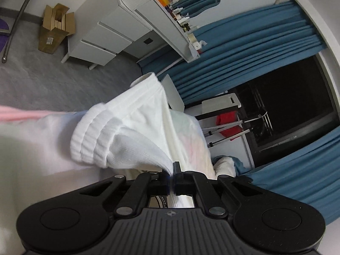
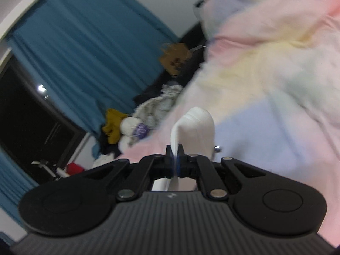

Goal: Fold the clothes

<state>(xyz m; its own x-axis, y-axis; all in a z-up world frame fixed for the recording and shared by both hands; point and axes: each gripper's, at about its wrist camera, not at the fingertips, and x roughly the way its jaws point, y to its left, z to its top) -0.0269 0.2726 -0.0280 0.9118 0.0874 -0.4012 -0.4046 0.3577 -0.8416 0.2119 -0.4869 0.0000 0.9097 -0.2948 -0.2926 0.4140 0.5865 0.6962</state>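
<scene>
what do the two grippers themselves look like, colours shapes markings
Both match. The left gripper and right gripper are matte black, with a ribbed dark grey body, two rounded lobes bearing circular discs, angled link arms with silver rivets, a small round logo at centre and blue-edged finger pads. No cables or sleeves show.

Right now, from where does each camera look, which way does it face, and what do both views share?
Left wrist: sits behind the left gripper, facing white ribbed cloth, a white drawer unit and blue curtains; jaws shut on cloth.
Right wrist: behind the right gripper, facing a pastel garment; jaws shut on white cloth.
Shared: blue curtains, dark window, red item.
</scene>
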